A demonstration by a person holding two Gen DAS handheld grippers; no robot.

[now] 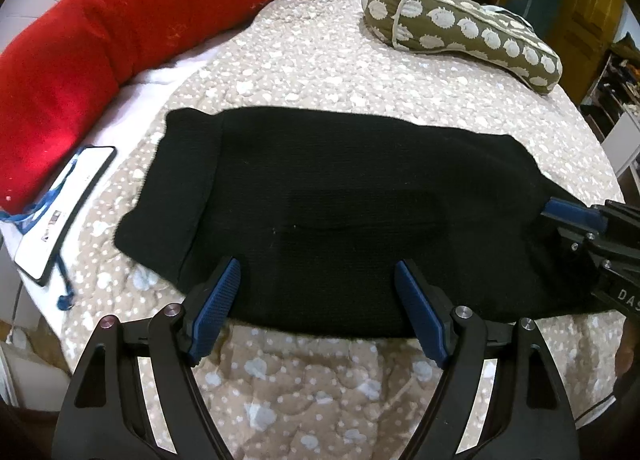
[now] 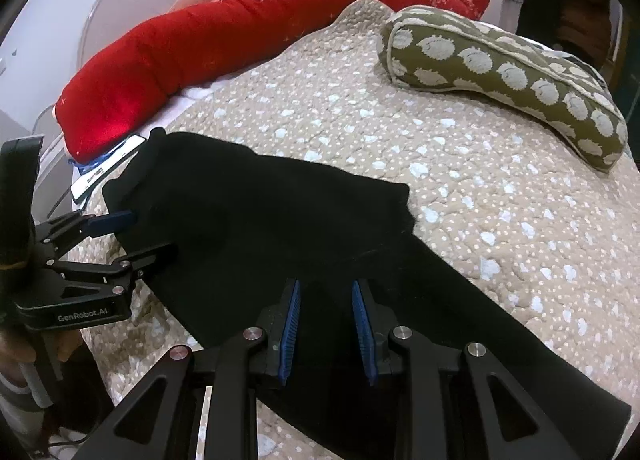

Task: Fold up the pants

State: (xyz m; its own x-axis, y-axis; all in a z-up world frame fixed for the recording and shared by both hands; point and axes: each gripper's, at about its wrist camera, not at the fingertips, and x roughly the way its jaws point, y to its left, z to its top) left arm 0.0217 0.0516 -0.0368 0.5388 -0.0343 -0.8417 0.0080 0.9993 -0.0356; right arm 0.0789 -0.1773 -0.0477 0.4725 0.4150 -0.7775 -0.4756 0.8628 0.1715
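Observation:
The black pants (image 1: 340,195) lie flat across the beige dotted quilt (image 1: 320,59), waistband end at the left, one leg running toward the lower right in the right wrist view (image 2: 280,227). My left gripper (image 1: 316,284) is open, its blue pads (image 1: 218,300) hovering over the near edge of the pants, nothing between them. My right gripper (image 2: 326,308) is partly open over the leg, with black cloth below the jaws; no grip shows. It also shows at the right edge of the left wrist view (image 1: 576,219). The left gripper shows in the right wrist view (image 2: 132,232).
A long red bolster cushion (image 1: 120,31) lies along the far left. An olive pillow with white spots (image 1: 460,23) lies at the far right. A phone with a blue cord (image 1: 64,211) lies left of the pants. The bed edge is near me.

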